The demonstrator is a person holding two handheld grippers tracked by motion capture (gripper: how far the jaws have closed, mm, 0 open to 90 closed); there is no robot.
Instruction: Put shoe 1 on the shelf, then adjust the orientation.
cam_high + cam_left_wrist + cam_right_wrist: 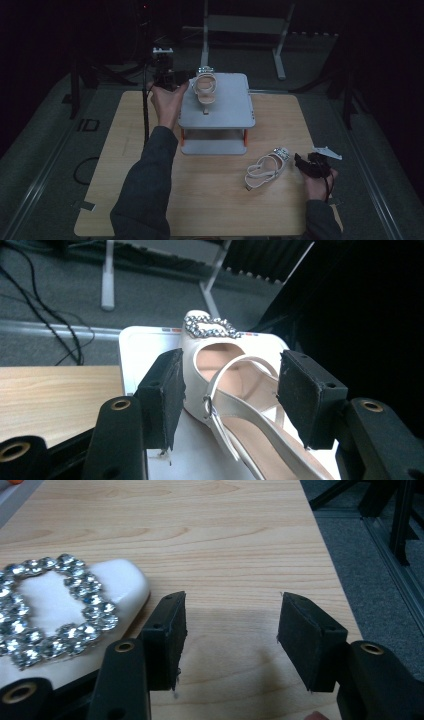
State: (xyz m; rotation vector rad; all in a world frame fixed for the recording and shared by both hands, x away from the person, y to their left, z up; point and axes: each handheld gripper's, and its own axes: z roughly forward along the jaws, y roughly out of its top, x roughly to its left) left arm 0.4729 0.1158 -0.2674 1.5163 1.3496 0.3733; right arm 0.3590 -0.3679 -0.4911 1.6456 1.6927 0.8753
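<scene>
Your two tools both gape: left tool (227, 400) straddles one white shoe (205, 88) on the grey stand (235, 112); right tool (230, 640) sits beside the second shoe (266, 169) on the tabletop (210, 200). Gripper views reveal rhinestone buckles (47, 607).

A light wooden table (150, 150) carries a grey stand (220, 107) of 2 levels near its far edge, the upper platform raised over a lower shelf on what look like orange posts. 1 white sandal (206, 89) lies on the upper platform, its jewelled buckle pointing away. A 2nd white sandal (266, 170) lies directly on the tabletop, towards the near right corner.
</scene>
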